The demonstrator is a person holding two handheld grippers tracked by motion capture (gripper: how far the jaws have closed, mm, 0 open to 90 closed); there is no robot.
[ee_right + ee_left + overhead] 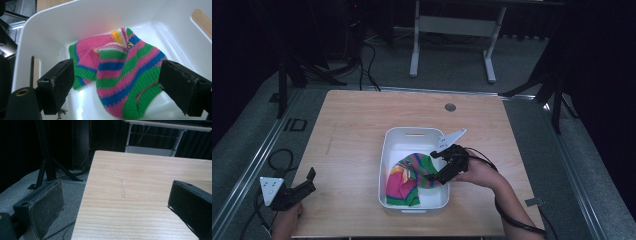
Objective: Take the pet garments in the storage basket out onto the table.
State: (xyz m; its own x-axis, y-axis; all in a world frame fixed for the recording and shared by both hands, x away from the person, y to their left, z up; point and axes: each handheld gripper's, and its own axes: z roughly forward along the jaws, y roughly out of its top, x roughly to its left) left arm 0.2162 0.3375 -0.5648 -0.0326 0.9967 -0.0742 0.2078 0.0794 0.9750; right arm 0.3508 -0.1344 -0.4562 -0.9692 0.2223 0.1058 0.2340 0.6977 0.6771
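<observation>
A: Striped socks, bunched in the near half of the white bin, mid-table. Looks like a pick in hand, or a drop just made; hard to tell which.

B: Best way to take them?

A: Probably lower the right gripper straight over the thickest fold, where the pink and green layers overlap. Close slowly, so both layers come up together. Keep clear of the bin wall.

B: Jaws?

A: Spread wide on the right, one on each side of the fabric, gripping nothing. Contact with the cloth: cannot tell.

B: And the other?

A: Left gripper, at the table's near left corner, well apart from the bin. Also wide, with nothing between.
</observation>
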